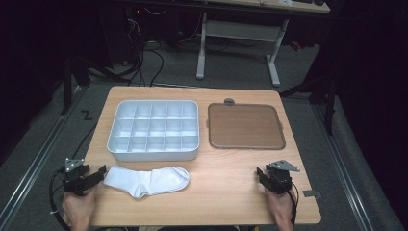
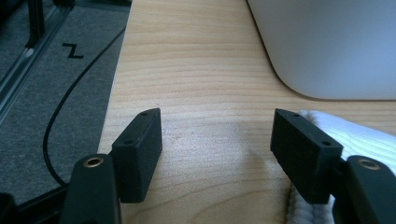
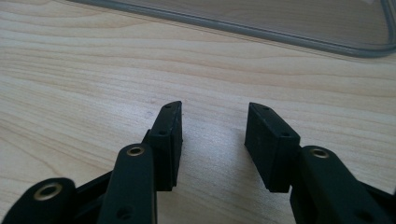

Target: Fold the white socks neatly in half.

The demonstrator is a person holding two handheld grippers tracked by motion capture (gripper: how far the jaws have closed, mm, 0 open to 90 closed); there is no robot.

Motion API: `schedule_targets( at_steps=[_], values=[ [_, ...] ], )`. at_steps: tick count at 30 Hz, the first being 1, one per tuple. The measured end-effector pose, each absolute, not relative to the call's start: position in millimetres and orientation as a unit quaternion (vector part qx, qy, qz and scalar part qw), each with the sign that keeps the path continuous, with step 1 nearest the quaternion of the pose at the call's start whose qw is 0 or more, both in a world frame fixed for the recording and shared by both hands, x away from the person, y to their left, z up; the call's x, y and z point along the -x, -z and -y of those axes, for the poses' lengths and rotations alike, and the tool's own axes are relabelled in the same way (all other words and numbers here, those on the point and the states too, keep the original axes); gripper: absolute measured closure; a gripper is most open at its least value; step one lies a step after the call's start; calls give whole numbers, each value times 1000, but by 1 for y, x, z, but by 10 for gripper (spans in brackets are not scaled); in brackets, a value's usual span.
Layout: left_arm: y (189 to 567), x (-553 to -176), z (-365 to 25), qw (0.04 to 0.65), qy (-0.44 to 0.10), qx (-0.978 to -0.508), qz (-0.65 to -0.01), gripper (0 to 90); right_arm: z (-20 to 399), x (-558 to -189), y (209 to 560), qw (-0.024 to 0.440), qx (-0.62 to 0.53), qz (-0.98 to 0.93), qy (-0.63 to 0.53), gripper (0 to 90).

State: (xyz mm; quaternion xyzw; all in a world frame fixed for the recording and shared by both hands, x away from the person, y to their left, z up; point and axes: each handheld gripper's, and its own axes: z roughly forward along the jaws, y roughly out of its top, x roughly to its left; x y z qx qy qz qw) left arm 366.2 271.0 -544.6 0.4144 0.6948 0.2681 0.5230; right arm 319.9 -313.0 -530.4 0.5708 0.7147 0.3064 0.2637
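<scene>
On the bench (image 1: pixel 231 187), near edge | left claw (image 1: pixel 96 175) wide, empty, beside white sock (image 1: pixel 149 180) | right claw (image 1: pixel 263 175) open, empty, below lid (image 1: pixel 245 126)

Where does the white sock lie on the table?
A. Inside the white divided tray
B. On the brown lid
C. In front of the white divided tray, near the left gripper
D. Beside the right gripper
C: the white sock lies flat on the table, on the person's side of the divided tray, with one end next to the left gripper.
</scene>
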Motion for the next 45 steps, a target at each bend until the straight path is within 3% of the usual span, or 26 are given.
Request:
schedule_targets(
  at_steps=[13,30,45],
  values=[
    [537,-355,-278,550,-256,-387,-694,393,304,-317,523,256,-559,-717,-328,638],
    [515,-333,-256,580,-214,-421,-664,417,247,-320,511,212,-487,-762,-370,656],
    [524,-334,-238,555,-196,-448,-673,443,191,-323,511,170,-426,-800,-386,652]
  ],
)
